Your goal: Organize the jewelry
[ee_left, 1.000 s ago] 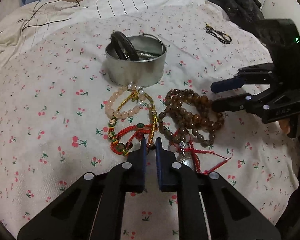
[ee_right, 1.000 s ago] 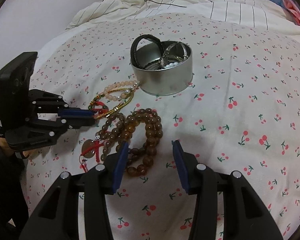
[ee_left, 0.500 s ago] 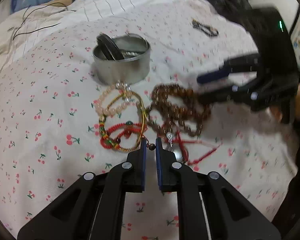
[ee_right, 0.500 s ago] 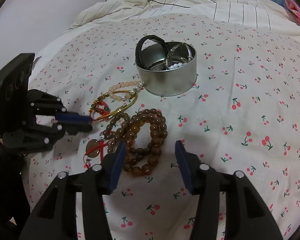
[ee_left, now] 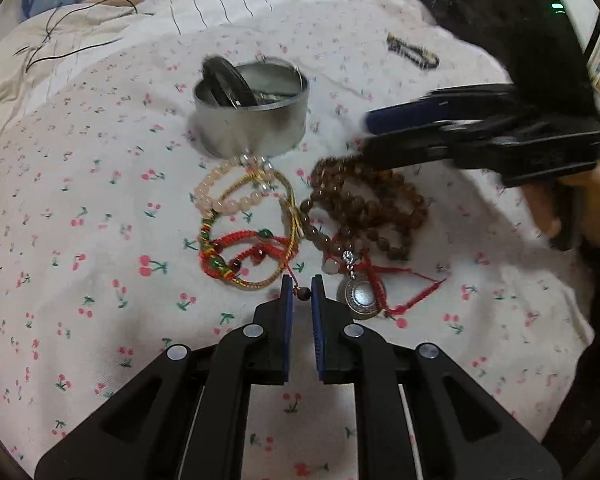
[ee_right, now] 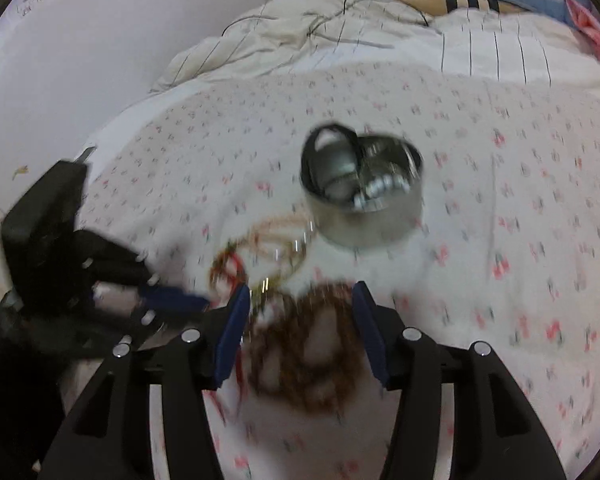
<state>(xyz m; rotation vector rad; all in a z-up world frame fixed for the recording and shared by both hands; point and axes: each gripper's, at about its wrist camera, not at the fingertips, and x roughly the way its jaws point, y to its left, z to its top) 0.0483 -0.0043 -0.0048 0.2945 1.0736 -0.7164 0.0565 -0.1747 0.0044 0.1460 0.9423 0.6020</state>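
Item: the left gripper [ee_left: 299, 294] is pinching the small brown end bead [ee_left: 303, 293] of the red woven cord bracelet [ee_left: 248, 256], apparently to draw it from the tangle on the cherry-print bedsheet [ee_left: 80, 208]. The right gripper [ee_right: 300, 308], jaws spread, is straddling the brown beaded strand [ee_right: 300, 356] to its right. The round silver tin [ee_left: 250, 110], already holding bangles, is sitting farther off as the likely destination.

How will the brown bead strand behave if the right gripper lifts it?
The brown bead strand lies in loose coils, so it will probably droop and swing. It overlaps the red cord, so that may drag along.
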